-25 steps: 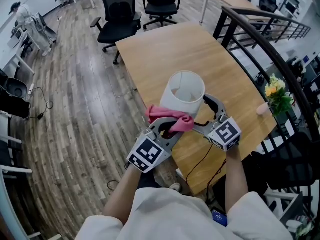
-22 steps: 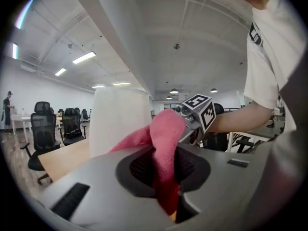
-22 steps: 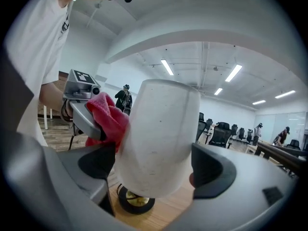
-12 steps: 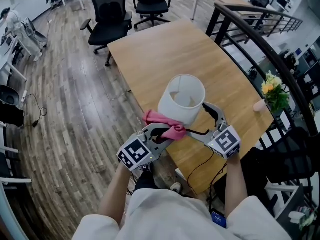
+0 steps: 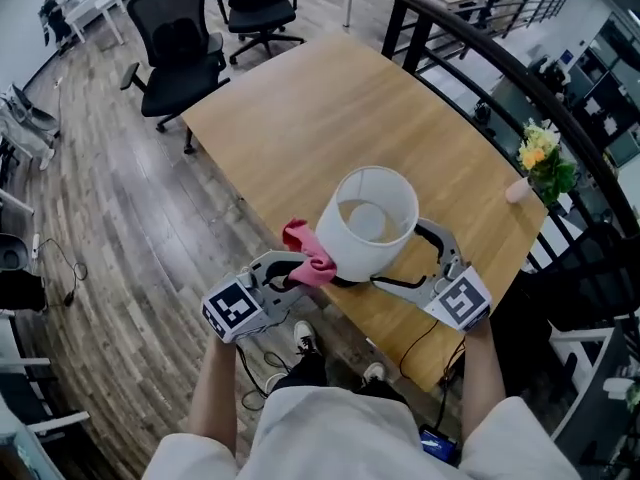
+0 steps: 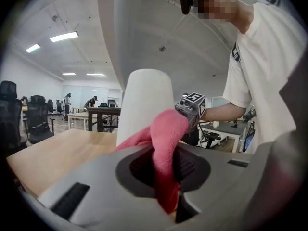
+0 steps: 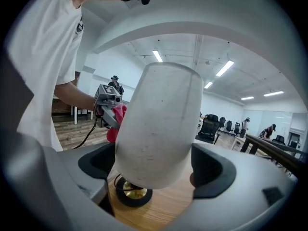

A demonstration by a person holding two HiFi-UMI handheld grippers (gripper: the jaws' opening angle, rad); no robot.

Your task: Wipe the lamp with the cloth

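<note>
A lamp with a white shade [image 5: 372,218] stands near the front edge of the wooden table [image 5: 300,108]. Its dark round base [image 7: 130,194] shows in the right gripper view. My right gripper [image 5: 396,255] straddles the lower shade [image 7: 159,124], whose sides meet both pads. My left gripper [image 5: 292,268] is shut on a pink cloth [image 5: 308,253]. The cloth [image 6: 166,143] bunches out of the jaws and presses against the shade's left side [image 6: 144,105]. From the right gripper view, the left gripper [image 7: 107,100] and cloth [image 7: 117,124] sit just left of the shade.
A small vase of yellow flowers [image 5: 540,168] stands at the table's right edge beside a black railing [image 5: 480,48]. Black office chairs [image 5: 185,48] stand beyond the table's far left corner. A black cable [image 5: 410,338] hangs off the table's front edge.
My left gripper with the pink cloth has slid from the front of the shade round to its left side. The right gripper has stayed at the lamp.
</note>
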